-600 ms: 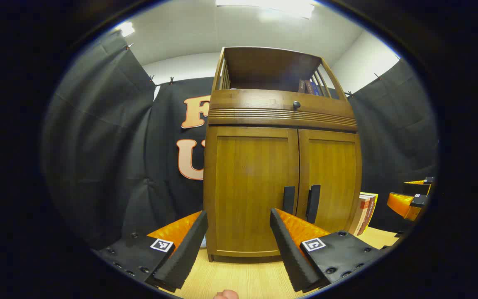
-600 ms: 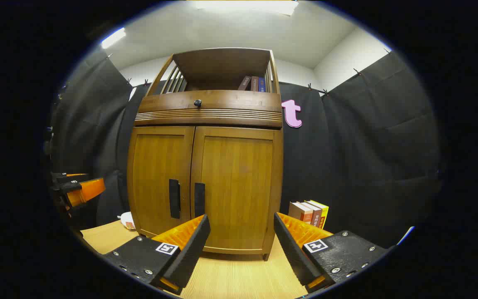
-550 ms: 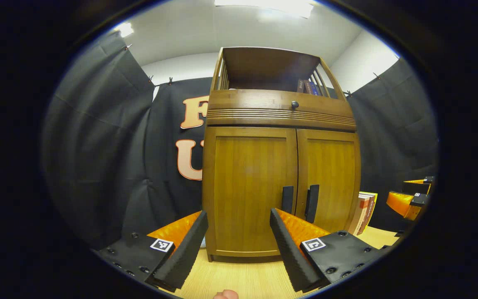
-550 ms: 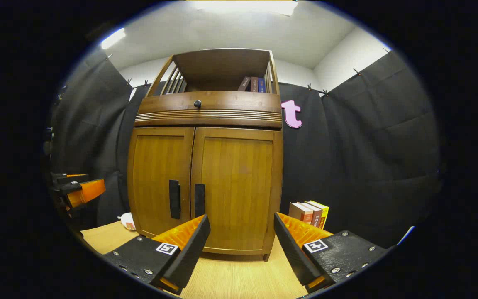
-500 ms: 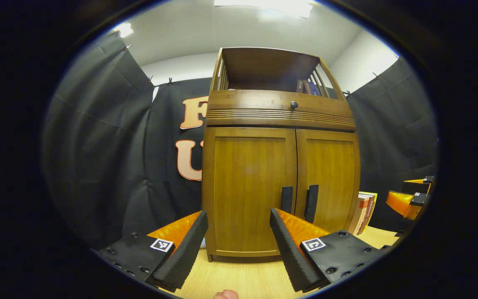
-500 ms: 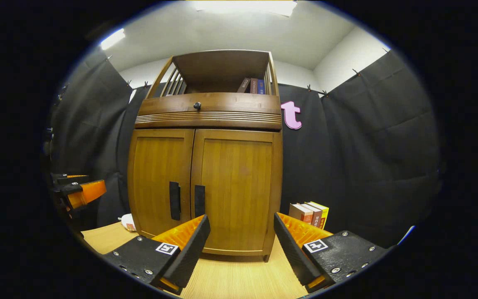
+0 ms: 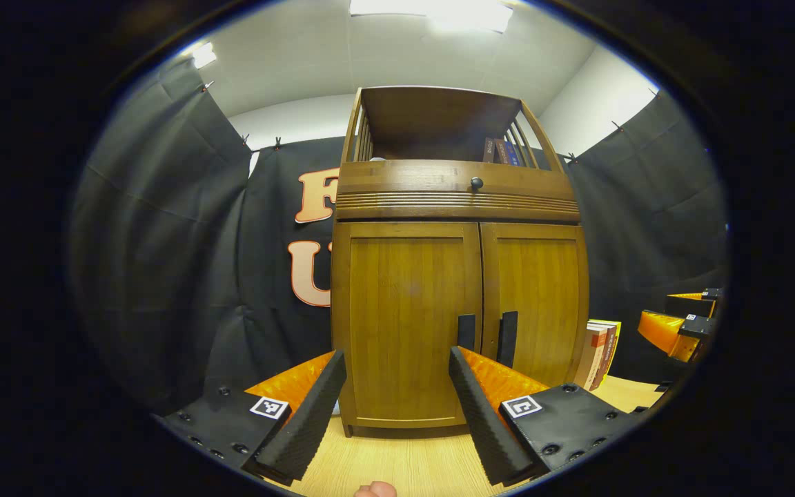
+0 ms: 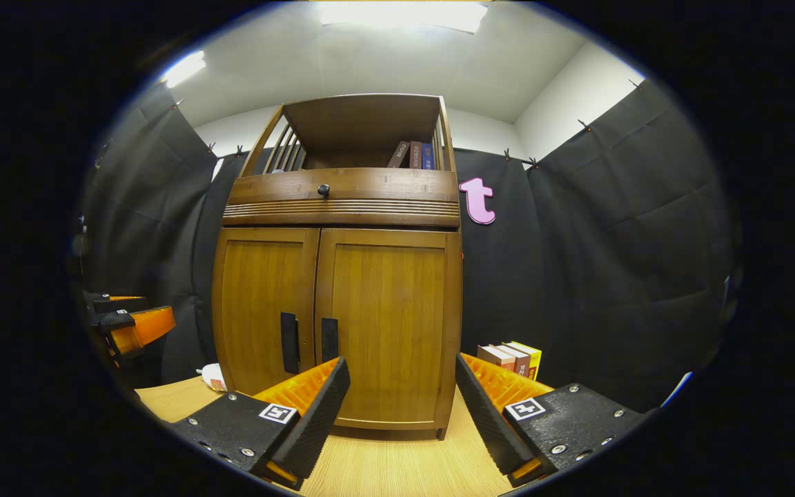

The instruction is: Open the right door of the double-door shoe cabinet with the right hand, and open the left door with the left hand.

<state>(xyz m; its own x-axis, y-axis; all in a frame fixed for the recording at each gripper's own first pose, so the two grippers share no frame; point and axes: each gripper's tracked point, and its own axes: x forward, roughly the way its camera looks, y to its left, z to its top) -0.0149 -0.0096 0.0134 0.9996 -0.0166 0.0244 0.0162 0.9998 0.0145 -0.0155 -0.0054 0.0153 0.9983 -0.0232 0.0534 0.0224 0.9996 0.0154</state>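
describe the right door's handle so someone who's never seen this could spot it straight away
Find the tall wooden cabinet standing on the light wood table, and look at its two closed doors below the drawer. Low down by the centre seam hang two dark vertical bar handles. The right door's handle is the one just right of the seam; its twin sits left.

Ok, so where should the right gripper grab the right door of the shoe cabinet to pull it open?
Probably by the right door's dark vertical bar handle, at its inner edge beside the centre seam. It stands upright and proud of the panel, so come straight on from the front with the right gripper, its fingers open side to side, one on each side of the bar, then close and pull.
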